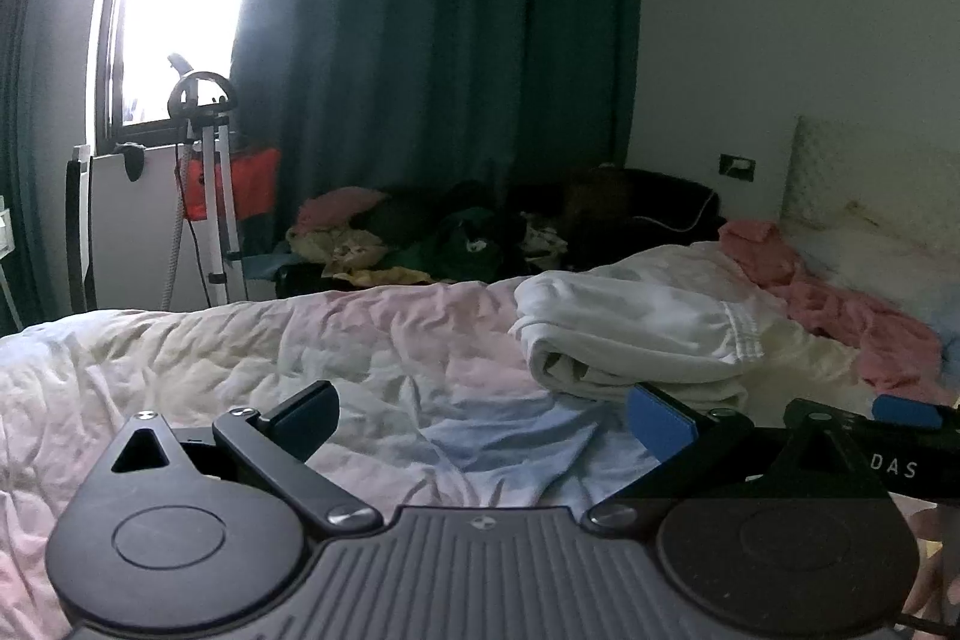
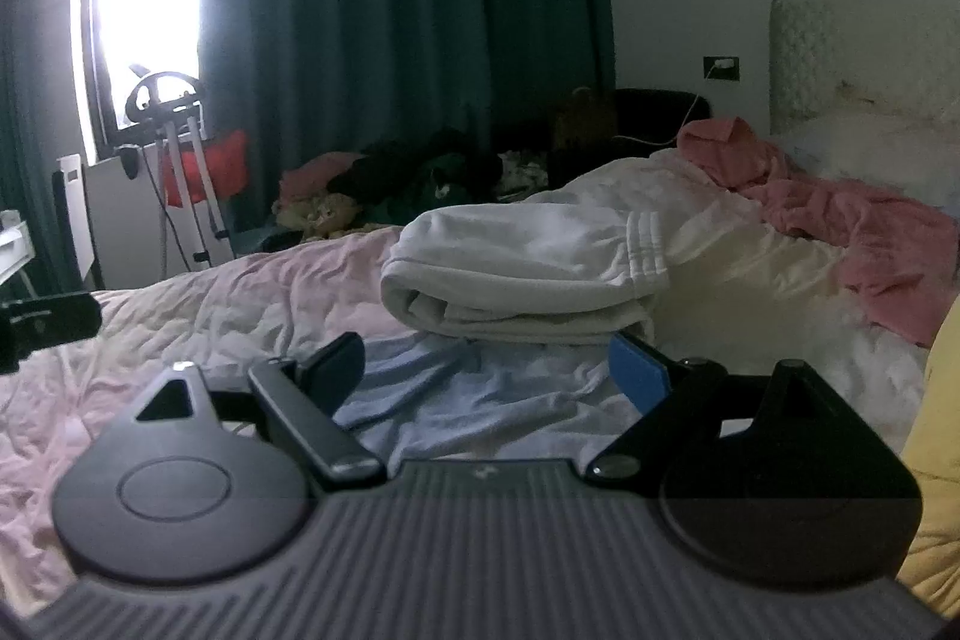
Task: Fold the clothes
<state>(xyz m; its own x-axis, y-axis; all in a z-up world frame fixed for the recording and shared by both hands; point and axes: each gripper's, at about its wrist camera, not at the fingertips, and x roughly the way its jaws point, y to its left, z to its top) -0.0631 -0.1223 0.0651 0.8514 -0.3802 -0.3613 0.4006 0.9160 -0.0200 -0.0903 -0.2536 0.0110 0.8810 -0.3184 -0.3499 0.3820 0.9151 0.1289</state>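
Observation:
A white garment (image 1: 636, 334) (image 2: 528, 268) lies folded into a thick stack on the bed, its ribbed band toward the right. My left gripper (image 1: 480, 415) hovers open over the sheet, its right blue pad close to the stack's near edge, nothing between the fingers. My right gripper (image 2: 486, 361) also stands open just in front of the stack, holding nothing; its right fingertip is right at the stack's near right corner. In the left wrist view, part of the right gripper's body (image 1: 870, 448) shows at the right edge.
The bed sheet (image 1: 300, 340) (image 2: 210, 304) is rumpled, pink, white and light blue. A pink cloth (image 1: 840, 304) (image 2: 852, 214) lies crumpled near the pillow and headboard. A pile of clothes (image 1: 420, 238) sits beyond the bed under green curtains. Yellow fabric (image 2: 936, 460) is at the right.

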